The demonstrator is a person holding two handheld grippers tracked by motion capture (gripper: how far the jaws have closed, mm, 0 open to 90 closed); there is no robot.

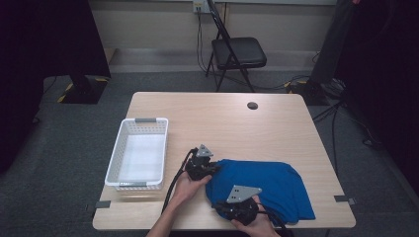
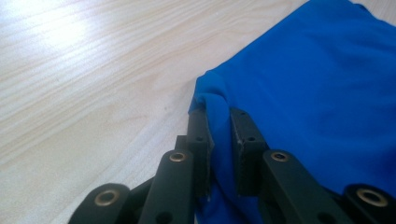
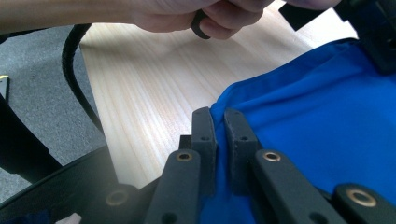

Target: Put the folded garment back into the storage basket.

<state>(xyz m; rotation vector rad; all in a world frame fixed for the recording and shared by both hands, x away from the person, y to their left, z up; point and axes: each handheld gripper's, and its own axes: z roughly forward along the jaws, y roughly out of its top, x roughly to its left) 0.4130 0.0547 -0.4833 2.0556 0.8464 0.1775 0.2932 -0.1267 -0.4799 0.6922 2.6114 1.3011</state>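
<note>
Blue cloth [image 1: 267,185] lies flat on the near right part of the bench [image 1: 222,118], a broad folded piece, its near right corner close to the bench's front edge. Wood grain is pale; a small dark round hole [image 1: 252,105] sits toward the far edge.

Left tool [image 1: 213,169], held in the left hand [image 1: 188,186], sits at the cloth's left edge, up by its far left corner. In the left gripper view the jaws stand pressed together with a fold of the blue cloth [image 2: 322,93] pinched between the pads; the fabric bunches into a small ridge just above the jaw tips. Bare bench [image 2: 93,84] fills the space to the left of the jaws.

Right tool [image 1: 228,205], held in the right hand [image 1: 257,224], sits at the cloth's near left edge, toward the person. In the right gripper view the jaws are likewise pressed together on the edge of the blue cloth [image 3: 317,130], fabric running up between the pads. Farther off in that view the left hand [image 3: 187,16] is seen gripping its own tool, with a black cable [image 3: 74,79] looping down past the bench edge to grey floor [image 3: 37,102].

Both tools are near each other along the same left side of the cloth, left tool farther from the person, right tool nearer.

White slotted basket [image 1: 116,163] stands on the left part of the bench, well apart from the cloth. Black folding chair [image 1: 237,52] stands beyond the bench on grey carpet
</note>
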